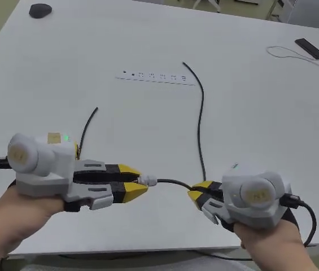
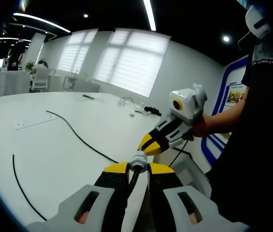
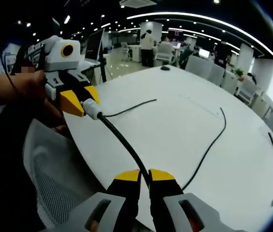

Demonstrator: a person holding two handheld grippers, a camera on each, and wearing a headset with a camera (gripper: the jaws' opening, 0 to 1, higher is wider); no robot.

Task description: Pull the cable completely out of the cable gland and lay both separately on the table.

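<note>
Above table, left gripper on gland, opposite right gripper on cable.

Left gripper clamping cable gland, right gripper beyond, cable on table

The head view looks forward and down from above the table's near edge, with the left gripper and right gripper close beneath it. Each gripper view sits low at that near edge and faces along its own jaws at the other gripper, close by. All three share the short cable stretch leaving the cable gland, and the tabletop toward the far edge.
</note>
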